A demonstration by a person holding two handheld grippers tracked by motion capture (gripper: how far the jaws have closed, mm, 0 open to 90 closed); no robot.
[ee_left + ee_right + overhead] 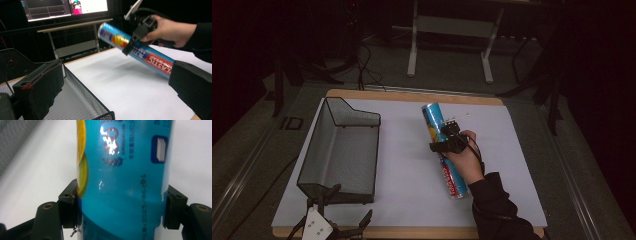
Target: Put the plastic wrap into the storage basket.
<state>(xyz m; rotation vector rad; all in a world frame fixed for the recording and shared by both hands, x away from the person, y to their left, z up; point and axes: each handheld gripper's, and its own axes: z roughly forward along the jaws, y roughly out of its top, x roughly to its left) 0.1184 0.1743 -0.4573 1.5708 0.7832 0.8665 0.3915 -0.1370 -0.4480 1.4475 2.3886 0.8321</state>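
Blue plastic-wrap tube [443, 150] is clamped by right hand-held gripper [451, 139], tilted above table [407, 165]. Left hand-held gripper [334, 210] is held spread, ungrasping, near mesh basket [343, 150].

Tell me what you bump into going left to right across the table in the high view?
Left gripper at the near edge and the mesh basket, then bare white mat, then the blue tube clamped in the right gripper.

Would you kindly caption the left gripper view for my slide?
Right gripper clamps a blue plastic-wrap tube tilted above the white mat, beside a mesh basket.
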